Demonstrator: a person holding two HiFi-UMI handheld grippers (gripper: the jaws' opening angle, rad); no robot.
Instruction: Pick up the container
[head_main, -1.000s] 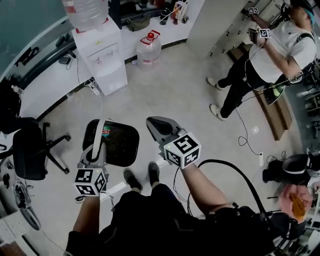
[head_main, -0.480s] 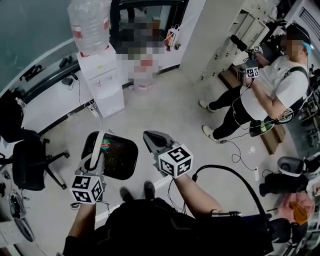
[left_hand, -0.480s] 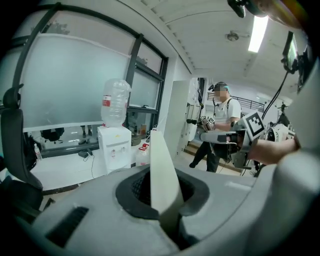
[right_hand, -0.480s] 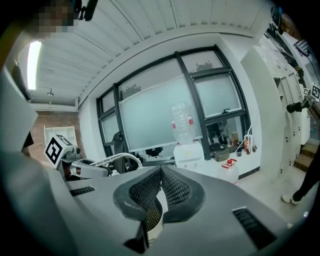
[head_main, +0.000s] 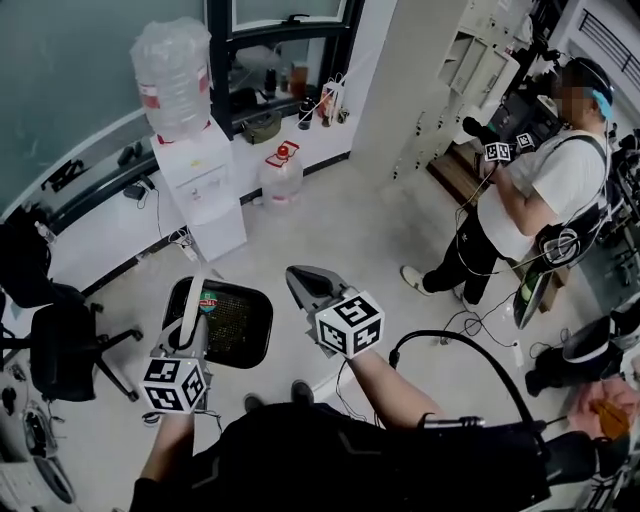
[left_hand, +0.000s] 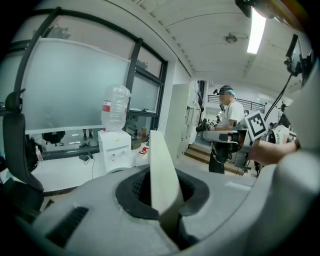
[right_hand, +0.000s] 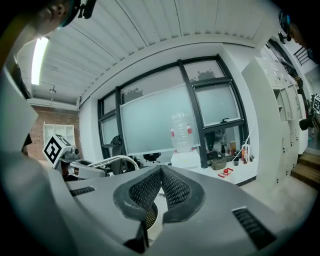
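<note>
Container (head_main: 236, 322) hangs just below the left claw (head_main: 188, 335), its white handle (left_hand: 162, 175) pinched.

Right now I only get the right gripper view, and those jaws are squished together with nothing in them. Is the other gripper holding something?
Observer: Yes. In the left gripper view, the left gripper is clamped on a flat white handle.
Operator: A handle of what?
Observer: In the head view it arches over a black mesh container with rounded corners.
Operator: Is anything inside it?
Observer: One small thing with a red and green label; I cannot tell what it is.
</note>
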